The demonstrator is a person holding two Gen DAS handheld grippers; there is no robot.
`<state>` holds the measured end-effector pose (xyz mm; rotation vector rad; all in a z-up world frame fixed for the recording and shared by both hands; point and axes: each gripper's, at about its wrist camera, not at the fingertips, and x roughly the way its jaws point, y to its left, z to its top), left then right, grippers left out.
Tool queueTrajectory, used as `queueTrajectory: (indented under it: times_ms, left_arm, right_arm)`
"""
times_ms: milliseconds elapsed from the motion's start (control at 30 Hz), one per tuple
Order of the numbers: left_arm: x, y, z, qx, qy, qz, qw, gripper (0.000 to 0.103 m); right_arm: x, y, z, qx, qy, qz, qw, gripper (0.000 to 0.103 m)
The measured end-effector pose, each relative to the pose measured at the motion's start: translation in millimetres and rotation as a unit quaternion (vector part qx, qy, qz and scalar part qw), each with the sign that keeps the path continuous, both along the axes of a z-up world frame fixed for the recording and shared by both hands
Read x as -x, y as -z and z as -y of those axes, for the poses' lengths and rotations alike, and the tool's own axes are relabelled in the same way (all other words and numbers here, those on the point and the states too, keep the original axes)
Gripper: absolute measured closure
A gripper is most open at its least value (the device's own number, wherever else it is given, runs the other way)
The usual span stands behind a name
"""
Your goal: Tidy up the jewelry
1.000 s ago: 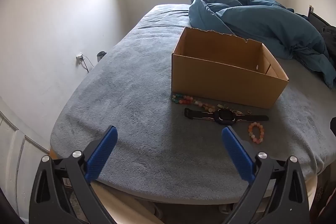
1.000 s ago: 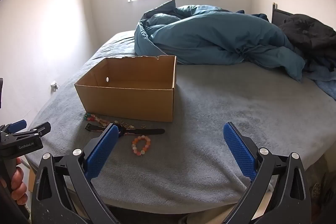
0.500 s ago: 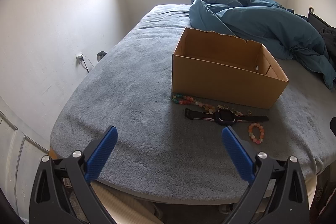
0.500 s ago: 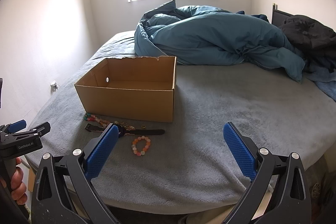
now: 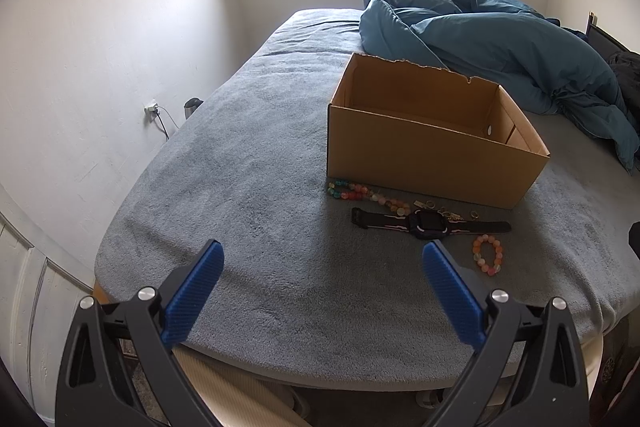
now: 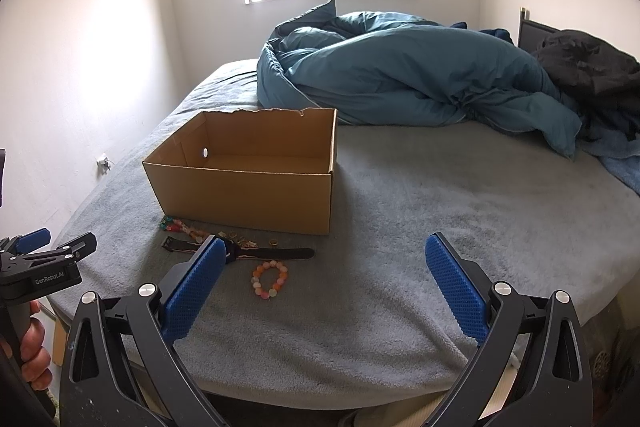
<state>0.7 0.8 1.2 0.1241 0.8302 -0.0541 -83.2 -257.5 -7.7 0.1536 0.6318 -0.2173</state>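
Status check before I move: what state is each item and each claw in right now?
Cardboard box: open-topped, upright, what shows of its inside is bare.
Watch: flat on the bed, strap laid out straight.
Round bead bracelet: closed loop, flat on the bed.
Long bead strand: stretched out along the box front.
Small rings: loose beside the watch.
Left claw: open, holding nothing.
Right claw: open, holding nothing.

Our left gripper (image 5: 322, 259) and right gripper (image 6: 326, 253) share black triangular-cutout frames, silver screws and blue textured pads (image 6: 454, 287). White "GenRoboLAI" lettering marks the left one's side, above our bare-skinned hand (image 6: 34, 347).
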Motion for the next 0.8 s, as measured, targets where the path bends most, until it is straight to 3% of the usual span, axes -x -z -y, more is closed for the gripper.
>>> queueTrajectory:
  times_ms: [800]
  left_arm:
    - [-0.2, 0.0, -0.4, 0.001, 0.0, 0.0, 1.0, 0.006]
  right_arm:
    - [-0.6, -1.5, 0.8, 0.0, 0.001, 0.0, 1.0, 0.007]
